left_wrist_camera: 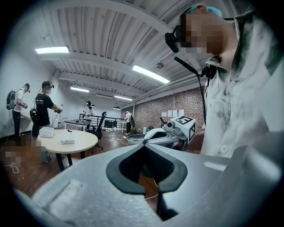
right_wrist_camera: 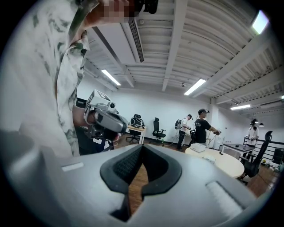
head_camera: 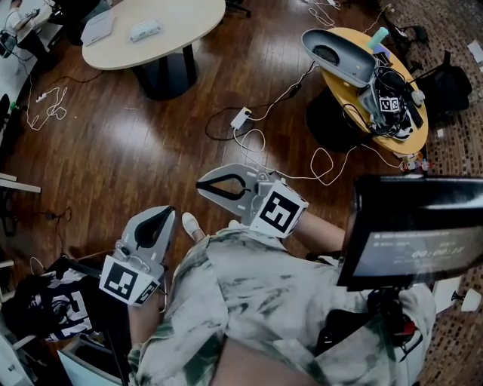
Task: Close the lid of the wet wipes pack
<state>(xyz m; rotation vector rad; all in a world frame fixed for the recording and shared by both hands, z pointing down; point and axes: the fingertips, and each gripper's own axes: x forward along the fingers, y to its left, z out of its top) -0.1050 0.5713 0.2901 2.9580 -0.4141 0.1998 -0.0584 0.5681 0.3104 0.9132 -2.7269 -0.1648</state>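
I see no wet wipes pack that I can tell for sure. A small white pack (head_camera: 145, 30) lies on the far round cream table (head_camera: 189, 22), and it shows small in the left gripper view (left_wrist_camera: 67, 141). My left gripper (head_camera: 164, 214) (left_wrist_camera: 143, 145) is held close to my body over the wooden floor, shut with nothing in it. My right gripper (head_camera: 204, 188) (right_wrist_camera: 142, 146) points left just above it, also shut and empty. Each gripper shows in the other's view: the right gripper (left_wrist_camera: 135, 139) and the left gripper (right_wrist_camera: 108, 120).
A yellow round table (head_camera: 343, 87) at the right carries another gripper (head_camera: 339, 54) and tangled cables. A dark monitor (head_camera: 415, 230) stands at my right. A power adapter (head_camera: 241, 117) and cords lie on the floor. Several people (right_wrist_camera: 203, 128) stand by desks and chairs far off.
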